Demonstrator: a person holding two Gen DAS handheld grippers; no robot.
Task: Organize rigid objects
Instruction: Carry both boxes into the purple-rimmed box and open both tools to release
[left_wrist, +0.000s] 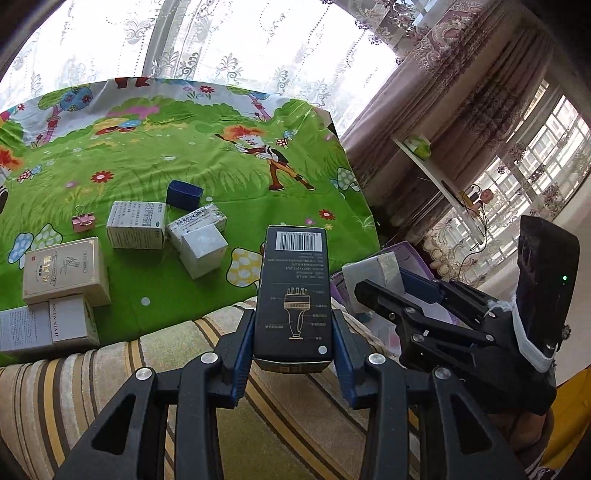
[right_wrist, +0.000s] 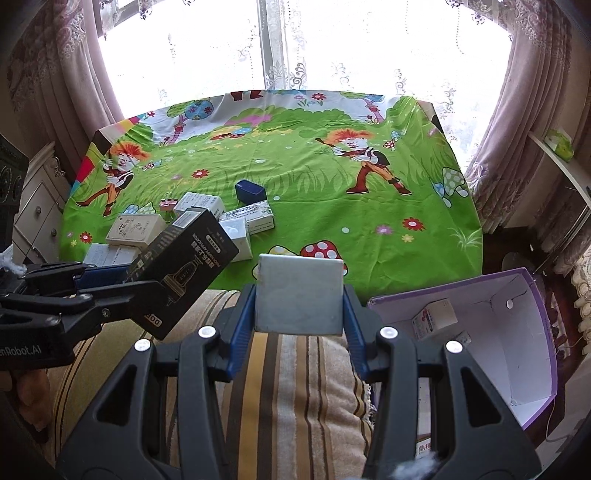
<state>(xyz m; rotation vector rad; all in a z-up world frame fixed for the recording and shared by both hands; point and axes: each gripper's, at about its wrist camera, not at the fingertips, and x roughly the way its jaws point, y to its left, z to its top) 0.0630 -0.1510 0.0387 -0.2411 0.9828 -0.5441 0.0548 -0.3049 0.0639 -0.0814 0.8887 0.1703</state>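
— While both my tools are loaded, which one should unload first?

— The right one, I'd say. My right tool (right_wrist: 300, 295) is clamped on a pale square box (right_wrist: 298, 295), and the purple-edged open carton (right_wrist: 517, 332) sits just to its right, beside the striped cushion (right_wrist: 295, 387). That carton already has a small white packet (right_wrist: 434, 317) lying in it, so I take it for the collecting place.

— And the left?

— My left tool (left_wrist: 293, 314) is closed on the long black box (left_wrist: 293, 295), gripping its two long sides near the lower end, with the barcode end pointing away from me. It hangs over the edge of the cushion, short of the desk (left_wrist: 184, 155).

— How do you do it well?

— I'd swing the right tool over the carton's open mouth, lower the pale box until it's near the floor of the carton, then part the fingers. Dropping from high could tip it onto the packet. The black box is long, so I'd lay it flat along a wall of the carton to spare room.

— What remains?

— A cluster on the desk: several white boxes (left_wrist: 135, 230), a cream box (left_wrist: 64, 271), a dark blue box (left_wrist: 183, 194) and a pink binder clip (left_wrist: 83, 221), all near one another.
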